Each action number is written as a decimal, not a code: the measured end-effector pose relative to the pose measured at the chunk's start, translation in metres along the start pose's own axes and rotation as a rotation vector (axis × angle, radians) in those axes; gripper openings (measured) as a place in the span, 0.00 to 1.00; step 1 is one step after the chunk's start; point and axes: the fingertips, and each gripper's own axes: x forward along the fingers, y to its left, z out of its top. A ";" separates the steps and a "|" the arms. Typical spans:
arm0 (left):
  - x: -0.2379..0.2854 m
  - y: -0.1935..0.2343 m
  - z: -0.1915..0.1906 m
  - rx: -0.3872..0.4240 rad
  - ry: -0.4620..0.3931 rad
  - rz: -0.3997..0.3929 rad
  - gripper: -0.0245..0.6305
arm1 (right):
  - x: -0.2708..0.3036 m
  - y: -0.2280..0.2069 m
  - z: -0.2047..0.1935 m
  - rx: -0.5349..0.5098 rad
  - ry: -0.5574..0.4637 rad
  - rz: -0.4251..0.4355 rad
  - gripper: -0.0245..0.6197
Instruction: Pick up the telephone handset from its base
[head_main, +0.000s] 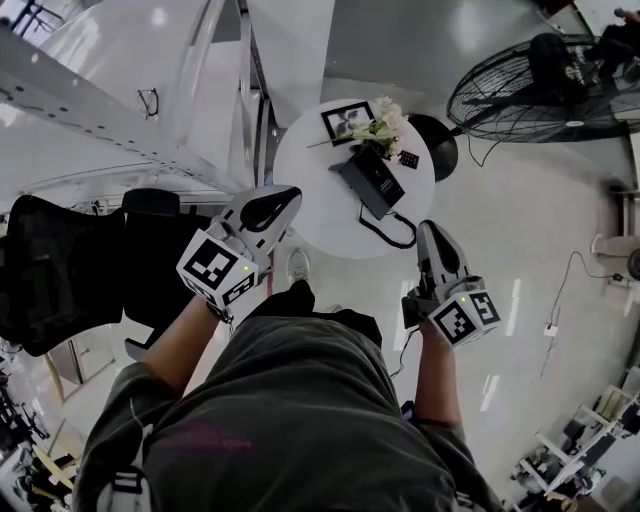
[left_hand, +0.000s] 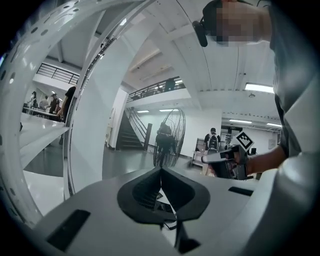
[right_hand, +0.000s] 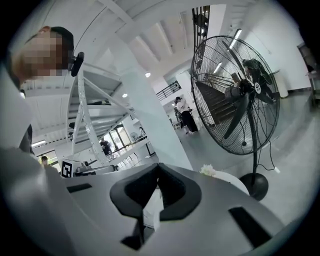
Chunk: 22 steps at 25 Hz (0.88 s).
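Note:
A black telephone (head_main: 372, 180) lies on the round white table (head_main: 310, 205), its handset resting along the base and a coiled cord (head_main: 390, 232) looping toward the table's near edge. My left gripper (head_main: 278, 204) hovers over the table's near left edge, short of the phone, jaws shut and empty. My right gripper (head_main: 430, 236) is at the near right edge beside the cord, jaws together with nothing between them. In the left gripper view the left gripper (left_hand: 161, 170) shows closed pads. The right gripper (right_hand: 159, 166) looks the same in its own view.
On the table behind the phone stand a picture frame (head_main: 347, 121), a small bunch of flowers (head_main: 382, 128) and a small black object (head_main: 408, 159). A large floor fan (head_main: 540, 90) stands at the far right, a black office chair (head_main: 60, 270) at the left, a white stair structure (head_main: 120, 110) behind.

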 end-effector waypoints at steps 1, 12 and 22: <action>0.002 0.004 -0.001 0.000 0.003 -0.006 0.06 | 0.004 -0.001 0.000 0.002 0.002 -0.005 0.06; 0.025 0.029 -0.013 -0.021 0.035 -0.014 0.06 | 0.038 -0.011 0.002 0.004 0.039 -0.006 0.06; 0.063 0.032 -0.049 -0.063 0.108 0.059 0.06 | 0.069 -0.052 -0.007 0.006 0.130 0.079 0.06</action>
